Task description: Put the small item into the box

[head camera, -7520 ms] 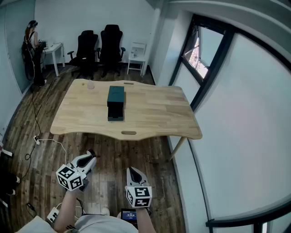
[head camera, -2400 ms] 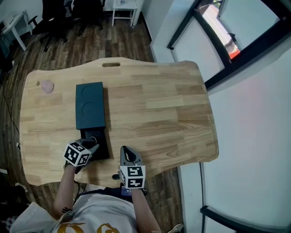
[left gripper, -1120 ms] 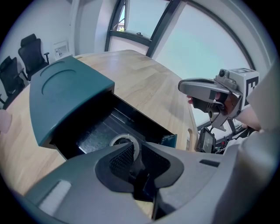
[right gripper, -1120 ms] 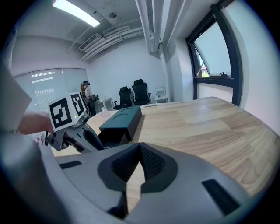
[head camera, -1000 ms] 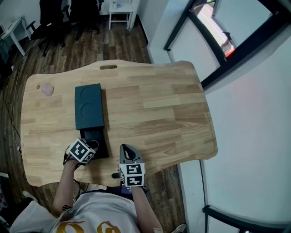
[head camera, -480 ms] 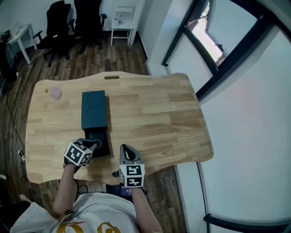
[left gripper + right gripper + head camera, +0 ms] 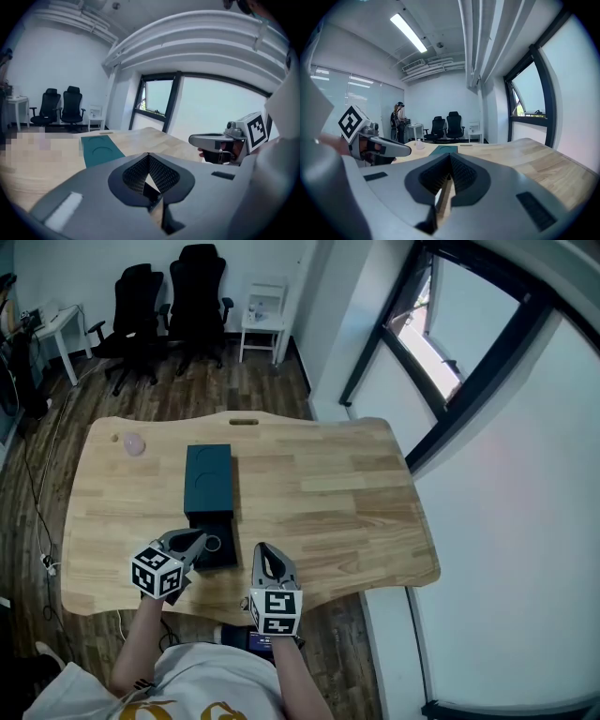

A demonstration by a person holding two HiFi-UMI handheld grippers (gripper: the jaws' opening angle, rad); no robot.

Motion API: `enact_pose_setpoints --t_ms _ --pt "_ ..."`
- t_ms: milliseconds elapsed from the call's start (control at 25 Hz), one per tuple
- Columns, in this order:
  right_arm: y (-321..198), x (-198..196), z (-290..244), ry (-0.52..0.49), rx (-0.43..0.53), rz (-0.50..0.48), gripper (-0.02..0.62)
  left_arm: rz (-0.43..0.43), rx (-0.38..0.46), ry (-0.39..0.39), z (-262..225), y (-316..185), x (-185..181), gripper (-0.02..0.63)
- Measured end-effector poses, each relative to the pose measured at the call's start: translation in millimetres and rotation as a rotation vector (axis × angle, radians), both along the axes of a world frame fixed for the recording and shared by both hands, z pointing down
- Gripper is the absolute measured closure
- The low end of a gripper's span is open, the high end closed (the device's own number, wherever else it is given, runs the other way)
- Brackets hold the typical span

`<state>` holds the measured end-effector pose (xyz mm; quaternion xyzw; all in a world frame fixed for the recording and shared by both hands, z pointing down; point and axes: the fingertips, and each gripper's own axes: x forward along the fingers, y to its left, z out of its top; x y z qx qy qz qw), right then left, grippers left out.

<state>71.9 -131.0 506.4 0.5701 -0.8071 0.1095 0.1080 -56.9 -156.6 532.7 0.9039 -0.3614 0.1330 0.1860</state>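
Both grippers, left and right, have jaws pressed together, empty. The pink small item sits beyond the teal box — not yet picked up, so the whole task remains.

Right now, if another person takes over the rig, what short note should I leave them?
Left gripper: fingers shut, empty, at the left edge of the black tray.
Right gripper: fingers shut, empty, above the table near its front edge, right of the tray.
Teal box: lies on the table's left half, its black tray pulled out toward the person.
Small item: pale pink, near the far left corner, apart from the box.
Done: box is open. Left: pick up the item, place it in the tray.
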Motion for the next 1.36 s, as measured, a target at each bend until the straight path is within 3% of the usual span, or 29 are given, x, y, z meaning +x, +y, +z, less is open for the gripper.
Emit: enact_pose_setpoints --t_ms 160,320,600,1040,1360 --pt "4 -6 -8 0.005 0.019 -0.010 0.591 -0.055 0.090 0.080 -26 5 -8 0.603" --pt "6 -7 -10 0.014 0.018 -0.016 0.591 -0.077 0.136 0.088 -36 9 -10 0.603" --pt "11 -6 -15 0.029 0.024 -0.025 0.592 -0.098 0.121 0.165 -44 12 -15 0.603" --pt "14 2 -13 0.029 0.023 -0.020 0.592 -0.120 0.135 0.079 -36 11 -16 0.603" --pt "13 7 -13 0.031 0.021 -0.015 0.592 -0.123 0.132 0.093 -40 8 -14 0.603"
